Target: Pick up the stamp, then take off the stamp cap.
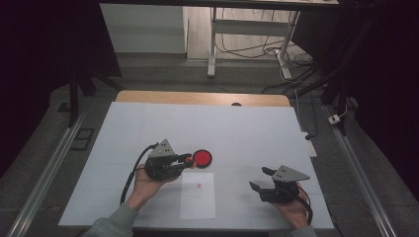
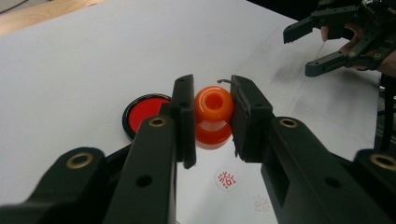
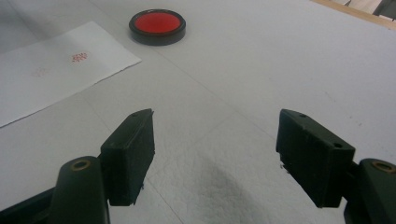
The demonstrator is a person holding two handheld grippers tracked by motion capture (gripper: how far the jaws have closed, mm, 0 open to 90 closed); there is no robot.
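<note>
- Left gripper [image 2: 213, 116] clamped on a glossy orange plastic stamp with a rounded knob [image 2: 213, 116], held just above the white desk [image 1: 247, 128]
- Round black shallow dish filled with red ink pad [image 1: 202, 158] resting on the desk, just beside the held stamp, next to the left jaw in the left gripper view
- White paper sheet [image 1: 197, 195] lying flat near the dish, bearing a small red stamped mark [image 1: 198, 185]
- Right gripper [image 1: 261, 178] spread wide, gripping nothing, well apart from the dish, low over bare desk
</note>
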